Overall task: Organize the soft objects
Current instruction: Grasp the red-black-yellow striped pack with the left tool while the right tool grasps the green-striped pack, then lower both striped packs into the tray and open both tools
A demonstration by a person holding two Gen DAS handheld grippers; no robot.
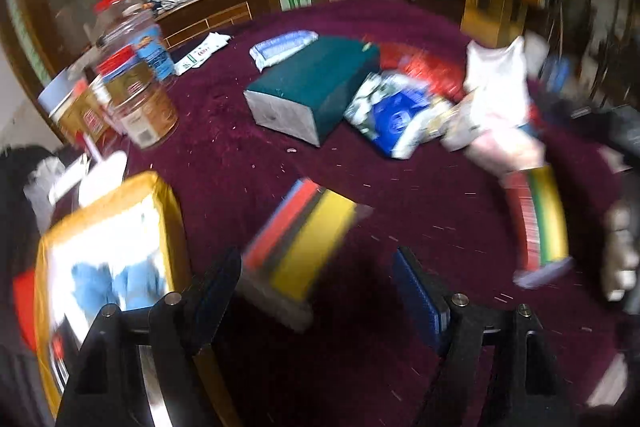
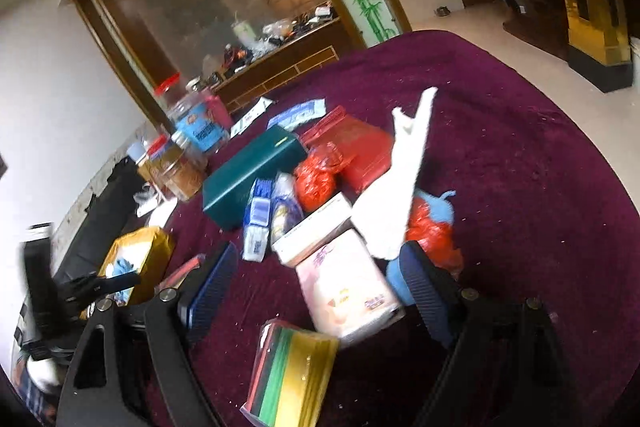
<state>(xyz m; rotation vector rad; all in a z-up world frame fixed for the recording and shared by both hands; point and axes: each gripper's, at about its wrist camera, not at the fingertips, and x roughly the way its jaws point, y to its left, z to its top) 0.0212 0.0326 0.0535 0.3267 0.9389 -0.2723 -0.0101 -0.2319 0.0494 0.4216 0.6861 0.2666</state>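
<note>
A round table with a purple cloth (image 1: 360, 163) holds a heap of goods. In the left wrist view my left gripper (image 1: 320, 283) is open, and a red, black and yellow sponge pack (image 1: 304, 239) lies between and just beyond its fingers. In the right wrist view my right gripper (image 2: 320, 283) is open over a pink tissue pack (image 2: 348, 287), with a second striped sponge pack (image 2: 292, 371) below it. A white bag (image 2: 400, 187) stands up behind. That sponge pack also shows in the left wrist view (image 1: 540, 223).
A green box (image 1: 316, 83), blue and white packs (image 1: 392, 115), a red bag (image 2: 352, 147), red and blue soft things (image 2: 436, 223), jars with red lids (image 1: 132, 87), a gold tissue box (image 1: 112, 243). A wooden counter and a glass wall stand behind.
</note>
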